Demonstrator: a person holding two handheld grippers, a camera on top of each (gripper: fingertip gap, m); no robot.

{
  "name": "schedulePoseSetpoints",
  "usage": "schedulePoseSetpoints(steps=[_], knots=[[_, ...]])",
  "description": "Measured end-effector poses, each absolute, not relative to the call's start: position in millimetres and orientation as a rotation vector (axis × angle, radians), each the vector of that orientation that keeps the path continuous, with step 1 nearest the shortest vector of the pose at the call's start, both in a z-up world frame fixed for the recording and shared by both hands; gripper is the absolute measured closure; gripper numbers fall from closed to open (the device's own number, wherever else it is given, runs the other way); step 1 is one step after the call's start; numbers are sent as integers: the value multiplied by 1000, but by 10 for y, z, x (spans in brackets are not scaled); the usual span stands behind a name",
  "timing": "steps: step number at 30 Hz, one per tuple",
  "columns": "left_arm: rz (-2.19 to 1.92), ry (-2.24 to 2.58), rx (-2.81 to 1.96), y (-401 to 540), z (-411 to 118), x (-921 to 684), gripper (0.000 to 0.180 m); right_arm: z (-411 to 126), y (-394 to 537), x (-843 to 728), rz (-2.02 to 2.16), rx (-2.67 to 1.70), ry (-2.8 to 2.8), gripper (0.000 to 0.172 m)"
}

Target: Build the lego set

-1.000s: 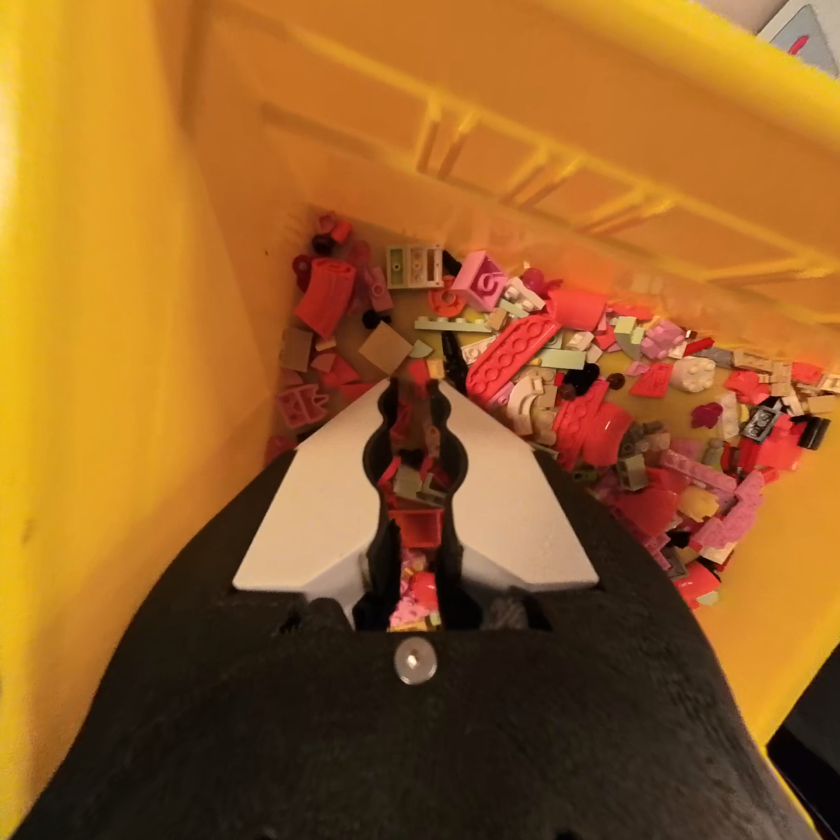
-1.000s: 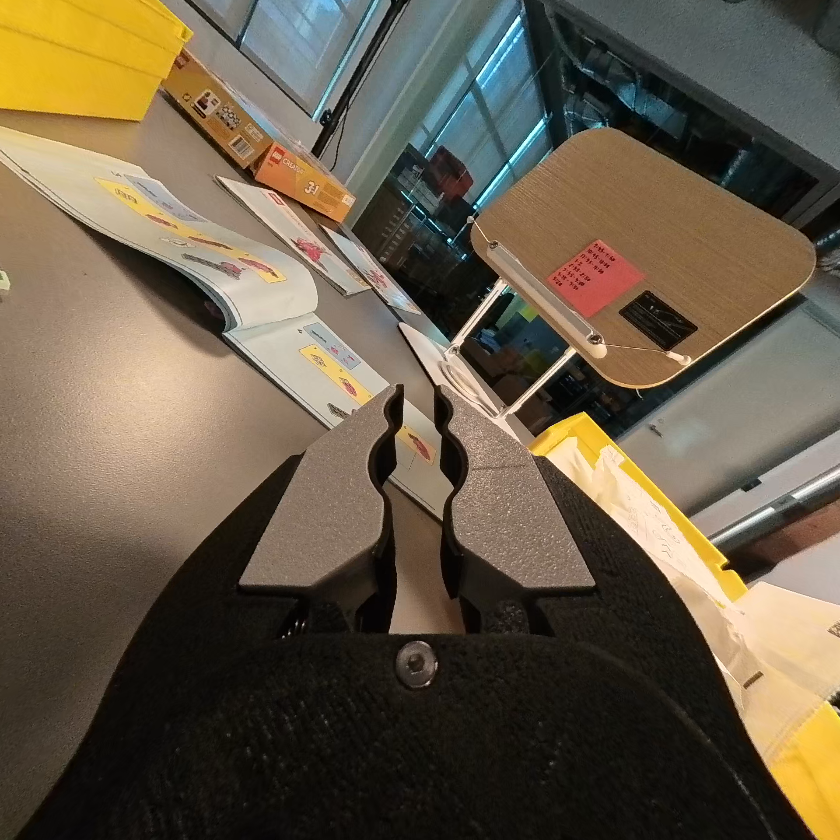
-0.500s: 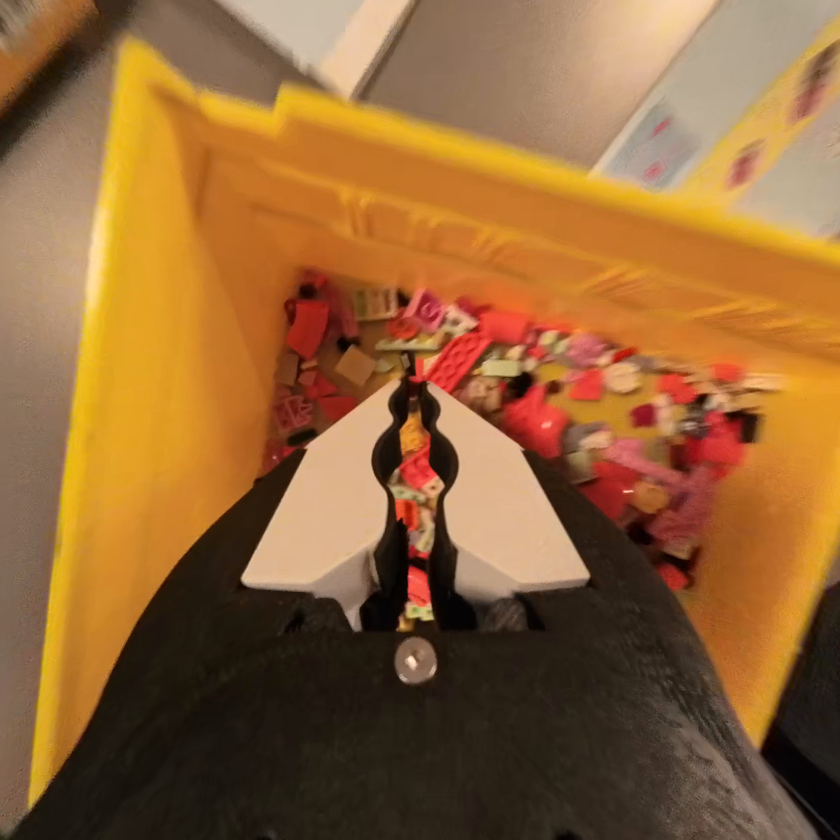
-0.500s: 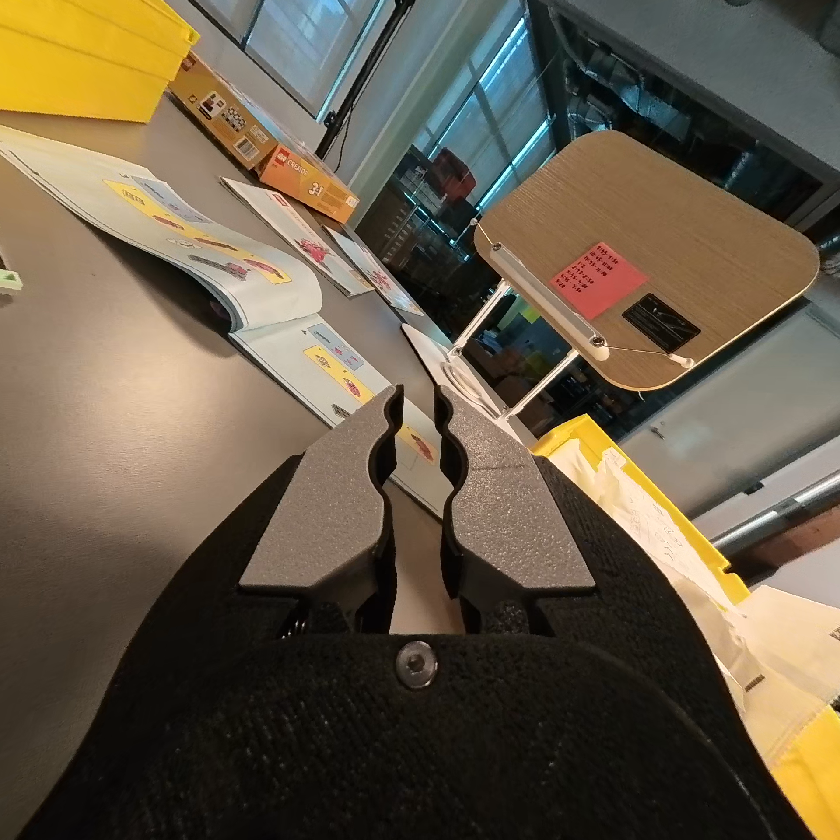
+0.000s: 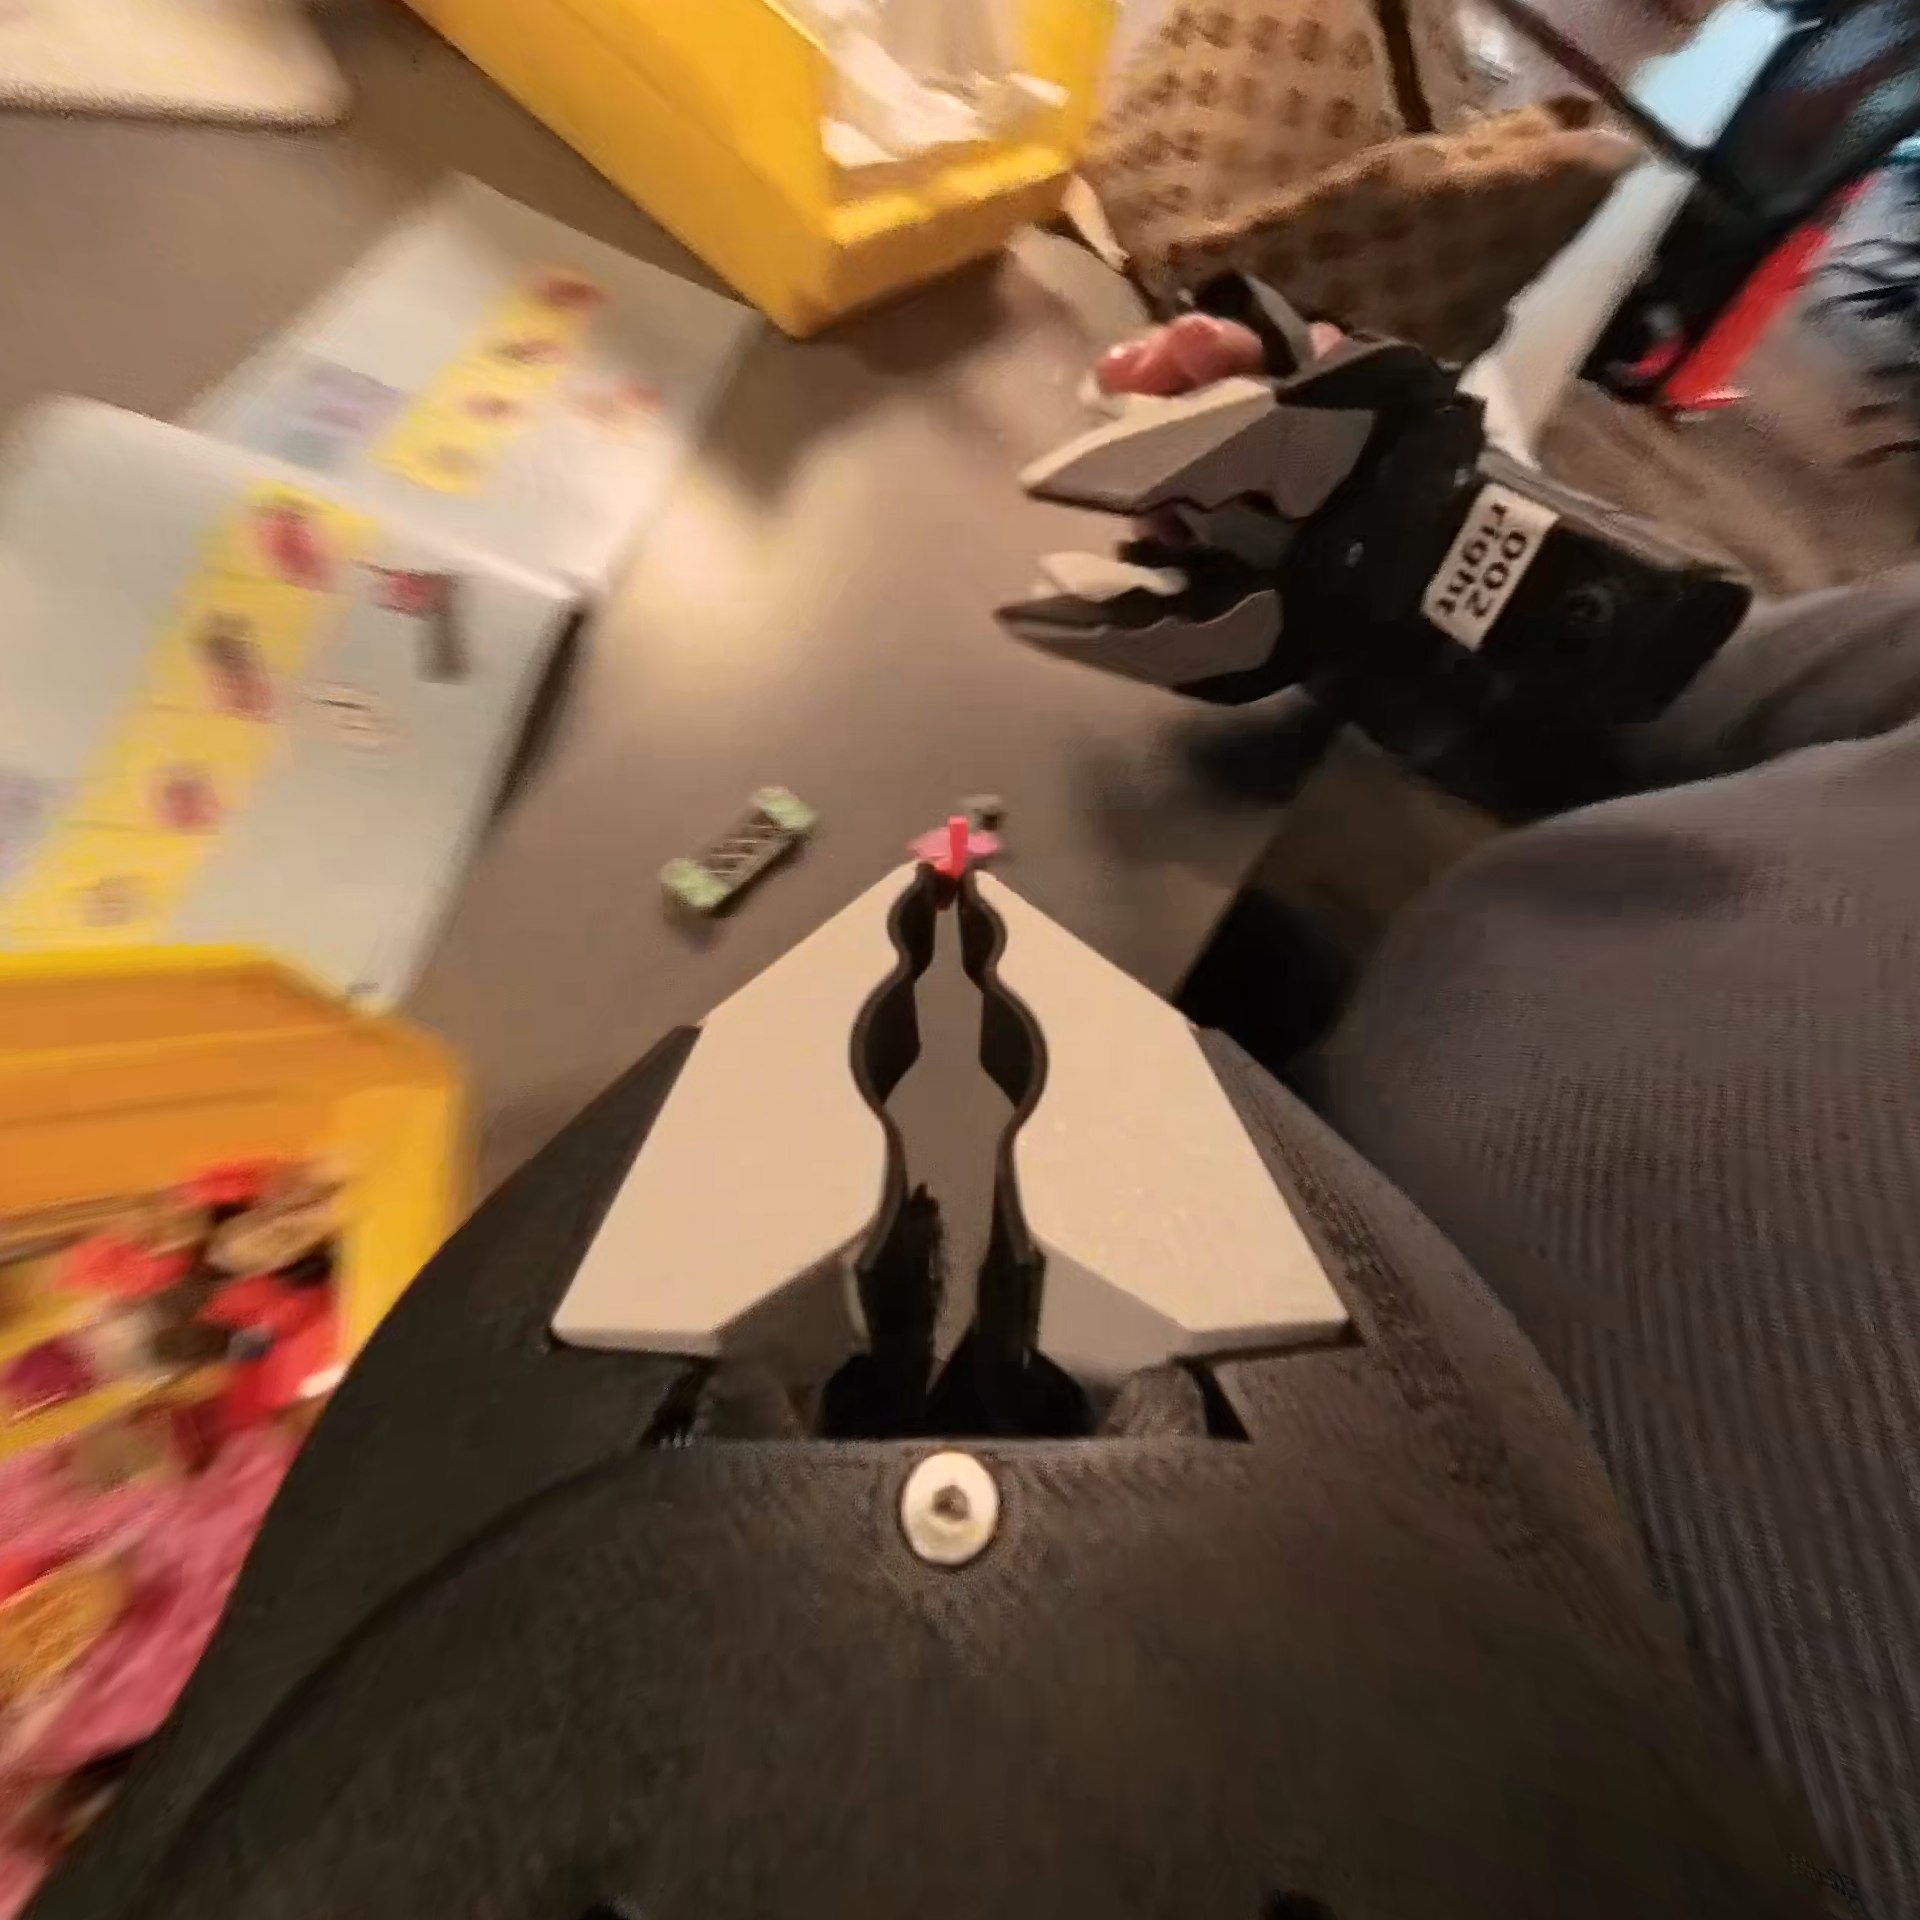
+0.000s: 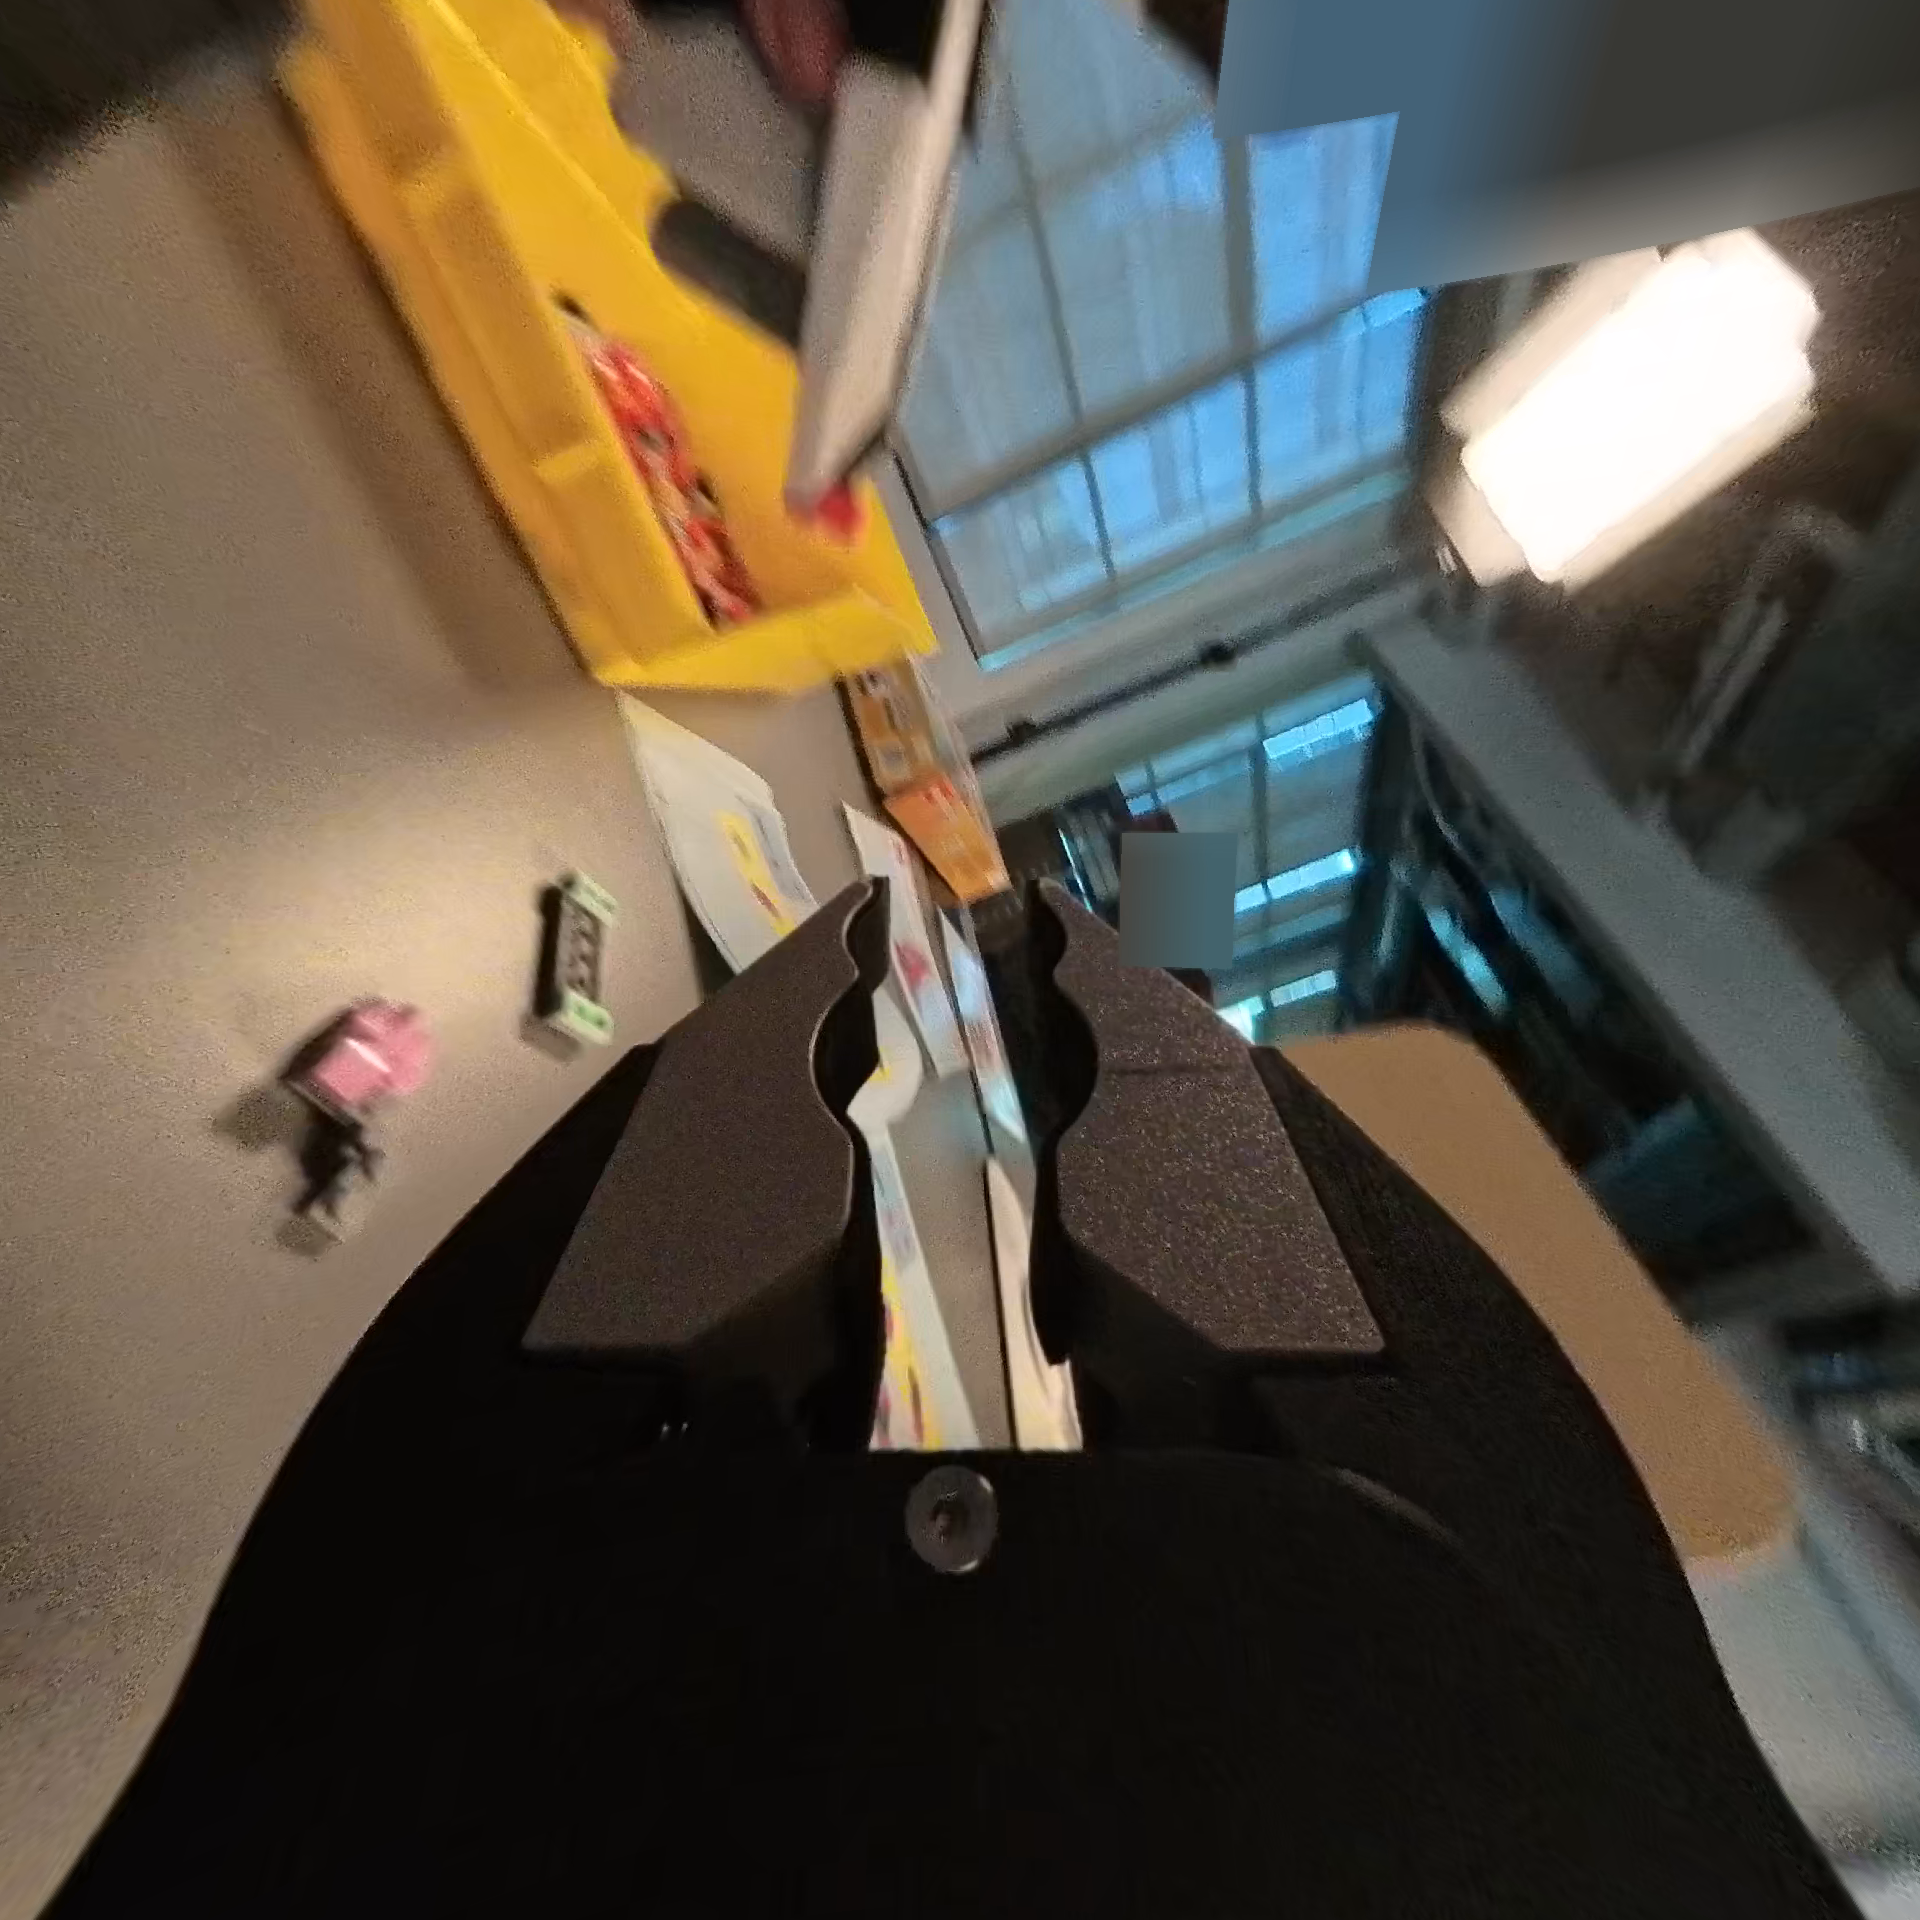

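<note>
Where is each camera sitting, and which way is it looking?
Left wrist view: on the left gripper, looking down at the grey table; its pale jaws pinch a small red piece; the right gripper shows.
Right wrist view: on the right gripper, tilted across the table toward windows; dark jaws apart.
Shared: green-ended brick, yellow bin.
</note>
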State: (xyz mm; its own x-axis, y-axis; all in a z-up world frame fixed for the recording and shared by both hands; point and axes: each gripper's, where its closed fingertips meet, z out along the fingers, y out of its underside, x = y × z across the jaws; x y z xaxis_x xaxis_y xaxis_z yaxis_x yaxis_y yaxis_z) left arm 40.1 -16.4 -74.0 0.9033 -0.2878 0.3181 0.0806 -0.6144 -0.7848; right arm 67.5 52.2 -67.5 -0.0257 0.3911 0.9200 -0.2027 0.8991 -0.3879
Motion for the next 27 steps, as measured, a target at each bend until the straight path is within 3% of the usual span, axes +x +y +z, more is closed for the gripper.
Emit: schedulePoseSetpoints(steps=[5,16,22,23,25,27], knots=[[-709,105,-2207,17,-1017,708,178,-749,72,777,580,73,-1665,146],[-919,-2,-2232,96,-1210,927,178,-1124,72,814,415,326,-1733,146],[-904,20,-2244,147,-1282,974,177,-1268,131,819,409,311,-1807,166],[-866,56,-2247,156,-1301,973,176,-1285,186,811,429,252,-1842,167],[-716,151,-2269,174,-1374,907,152,-1355,409,762,469,34,-1949,166],[-530,269,-2279,205,-1471,797,142,-1571,625,780,570,-287,-2152,166]])
